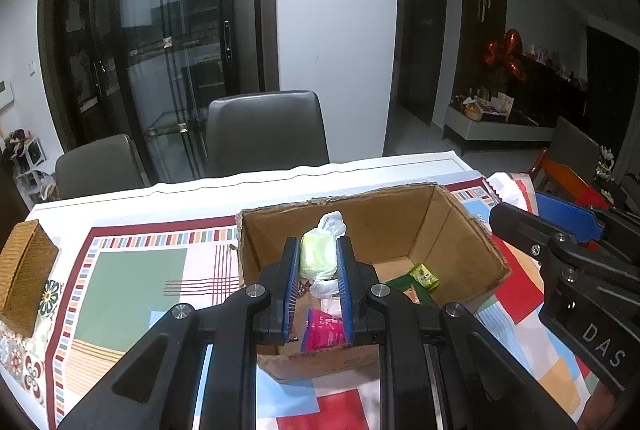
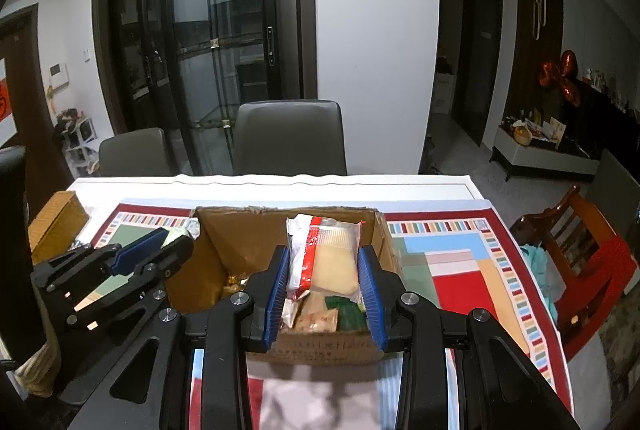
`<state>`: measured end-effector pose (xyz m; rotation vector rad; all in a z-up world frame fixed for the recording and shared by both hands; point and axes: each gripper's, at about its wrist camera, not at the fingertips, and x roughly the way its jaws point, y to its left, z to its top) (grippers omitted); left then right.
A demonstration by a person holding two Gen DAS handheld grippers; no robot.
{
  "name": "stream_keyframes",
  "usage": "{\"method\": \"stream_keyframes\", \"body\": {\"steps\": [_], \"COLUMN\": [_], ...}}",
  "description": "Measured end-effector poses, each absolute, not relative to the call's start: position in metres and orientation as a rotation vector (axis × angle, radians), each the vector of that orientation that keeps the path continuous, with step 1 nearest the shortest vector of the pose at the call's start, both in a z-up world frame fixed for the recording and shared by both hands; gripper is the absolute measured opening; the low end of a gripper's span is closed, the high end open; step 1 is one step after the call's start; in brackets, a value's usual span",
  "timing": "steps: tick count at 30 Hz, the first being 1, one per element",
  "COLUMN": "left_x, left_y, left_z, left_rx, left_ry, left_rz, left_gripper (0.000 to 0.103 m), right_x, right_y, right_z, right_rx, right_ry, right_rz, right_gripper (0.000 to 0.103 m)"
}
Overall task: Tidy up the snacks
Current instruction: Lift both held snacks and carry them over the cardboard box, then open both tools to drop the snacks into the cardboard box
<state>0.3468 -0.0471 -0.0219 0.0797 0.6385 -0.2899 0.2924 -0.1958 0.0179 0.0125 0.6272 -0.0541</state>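
I see an open brown cardboard box (image 1: 460, 230) standing upright on the patterned cloth, its top edges torn and rough. Over its opening hangs a pale green snack in clear, twisted wrapping (image 1: 318, 256), upright and pinched on both sides. From my other camera, a clear packet with a red stripe and a pale yellow cake inside (image 2: 334, 262) stands upright above the same box (image 2: 240, 242), also pressed on both sides. Down on the box floor I make out a small green packet (image 1: 424, 276) near the right wall, a pink packet (image 1: 326, 330) against the near wall, and some white wrapping, partly hidden.
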Motion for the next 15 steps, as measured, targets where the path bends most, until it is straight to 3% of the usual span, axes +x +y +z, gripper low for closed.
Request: {"method": "stream_keyframes", "body": {"steps": [15], "left_x": [0.374], "left_y": [-0.048], "left_z": [-0.045], "left_rx": [0.059], "left_ry": [0.705], "left_rz": [-0.307], "left_gripper": [0.019], "right_x": [0.326], "right_y": [-0.195], "right_z": [-0.005], "right_rx": [0.003], "right_ry": [0.684], "right_rz": [-0.043], "right_gripper": [0.037]}}
